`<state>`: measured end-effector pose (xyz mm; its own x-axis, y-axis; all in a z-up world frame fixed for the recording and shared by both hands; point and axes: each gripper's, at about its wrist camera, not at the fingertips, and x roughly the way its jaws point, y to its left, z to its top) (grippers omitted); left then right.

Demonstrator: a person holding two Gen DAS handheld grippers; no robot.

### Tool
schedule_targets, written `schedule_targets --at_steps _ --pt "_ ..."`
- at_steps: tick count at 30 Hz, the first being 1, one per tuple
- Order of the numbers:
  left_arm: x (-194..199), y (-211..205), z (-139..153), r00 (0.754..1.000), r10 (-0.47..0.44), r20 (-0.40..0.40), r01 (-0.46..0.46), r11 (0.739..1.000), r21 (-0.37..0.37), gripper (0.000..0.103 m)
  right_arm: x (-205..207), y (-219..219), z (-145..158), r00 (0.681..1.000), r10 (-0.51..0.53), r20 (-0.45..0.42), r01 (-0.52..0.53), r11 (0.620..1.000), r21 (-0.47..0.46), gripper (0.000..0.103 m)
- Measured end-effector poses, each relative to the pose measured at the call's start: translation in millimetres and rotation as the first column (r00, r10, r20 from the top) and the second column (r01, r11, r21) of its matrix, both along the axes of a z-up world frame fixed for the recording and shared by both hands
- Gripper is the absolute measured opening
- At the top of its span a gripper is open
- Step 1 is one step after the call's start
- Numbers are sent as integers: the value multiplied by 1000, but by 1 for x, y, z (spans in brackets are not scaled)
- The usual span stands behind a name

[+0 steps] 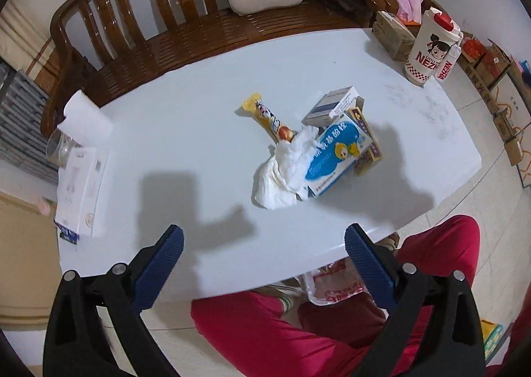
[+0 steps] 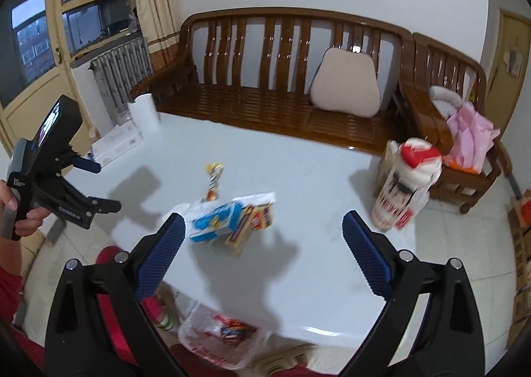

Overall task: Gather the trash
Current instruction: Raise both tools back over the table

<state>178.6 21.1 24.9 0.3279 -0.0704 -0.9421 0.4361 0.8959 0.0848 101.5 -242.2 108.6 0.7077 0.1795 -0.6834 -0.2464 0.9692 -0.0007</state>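
Left wrist view first: the left gripper [image 1: 262, 240] hangs over the near edge of the white table [image 1: 199, 104], jaws spread wide with nothing between them. The trash sits in a little heap around the middle of the table. There's a crumpled white tissue [image 1: 282, 174] lying against the near-left side of a blue-and-white box [image 1: 335, 157], a yellow snack wrapper [image 1: 268, 118] sticking out to the far left of it, a grey-and-white carton [image 1: 332, 103] on the far side, and a yellow-purple box [image 1: 365, 138] tucked against the blue one's right. Far right on the table stands a big NEZHA cup [image 1: 428, 48], and on the left edge there's a flat white box [image 1: 81, 187] with a paper roll [image 1: 86, 114] beyond it. A plastic bag [image 1: 332, 287] with red print hangs below the near table edge, by the red trousers [image 1: 282, 337].

Right wrist view: the right gripper [image 2: 262, 240] is also wide open and holding nothing, hovering over the near side of the table with the pile just past its left finger. This frame is motion-blurred, so the pile is smeary, but the blue box [image 2: 215, 221] and the yellow one [image 2: 255, 224] are clear enough. The left gripper [image 2: 99, 184] shows at the left, held in a hand [image 2: 20, 211], its fingers apart. The bag [image 2: 219, 337] sits low, under the table edge, with something already in it. A wooden bench [image 2: 282, 78] runs behind the table.
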Motion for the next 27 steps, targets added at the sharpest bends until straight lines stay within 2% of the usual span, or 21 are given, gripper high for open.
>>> schedule_targets --at_steps 3,7,13,18,23,27 --pt "11 -5 -5 1000 -17 -14 17 1000 20 95 15 0 9 1000 16 13 -15 999 -46 93" --pt "25 -9 -13 999 -31 -43 32 999 35 95 41 1 20 996 91 25 -88 990 -113 93" --pt "46 -16 -33 993 -67 -92 72 996 54 95 89 6 13 981 191 -33 -193 954 -230 93" --pt "61 -24 -55 987 -88 -131 96 994 58 95 121 21 -13 944 314 -98 -328 872 -363 93" --pt "77 -31 -75 979 -95 -182 108 992 68 95 148 33 -37 914 369 -168 -406 823 -397 93" --pt "86 -32 -83 971 -106 -216 119 992 46 95 158 37 -49 889 415 -195 -458 790 -409 93"
